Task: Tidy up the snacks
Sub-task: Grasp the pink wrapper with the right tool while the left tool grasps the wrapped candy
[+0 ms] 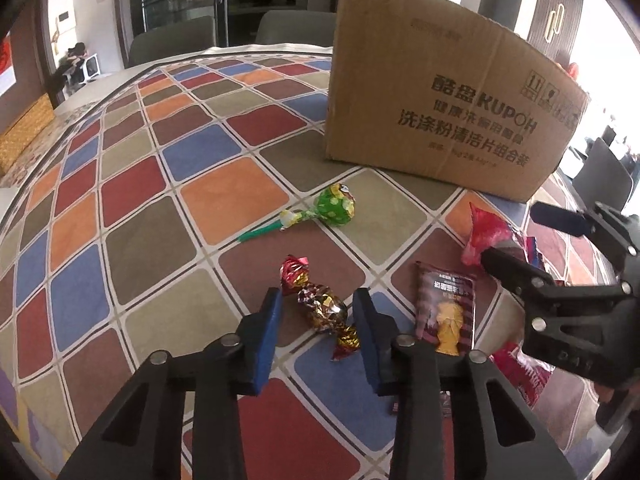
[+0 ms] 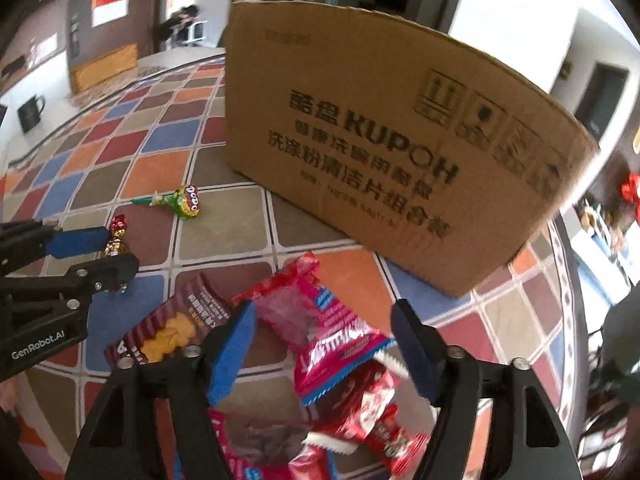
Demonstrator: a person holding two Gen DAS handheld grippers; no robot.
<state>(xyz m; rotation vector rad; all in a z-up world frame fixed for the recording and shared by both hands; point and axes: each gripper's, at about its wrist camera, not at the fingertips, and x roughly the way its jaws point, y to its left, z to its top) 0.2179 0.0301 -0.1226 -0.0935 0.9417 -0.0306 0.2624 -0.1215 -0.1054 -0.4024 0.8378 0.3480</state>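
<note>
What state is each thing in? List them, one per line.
left hand-held gripper: open, straddling the foil candy
foil candy: wrapped, lying flat
right hand-held gripper: open over the red packets
lollipop: wrapped, lying flat
cardboard box: standing upright
biscuit packet: sealed, flat

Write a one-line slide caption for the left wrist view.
Left gripper straddles a foil-wrapped candy on the checkered tablecloth, cardboard box behind.

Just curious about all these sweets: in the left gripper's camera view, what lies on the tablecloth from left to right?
Lollipop → foil candy → brown biscuit packet → red packet.
</note>
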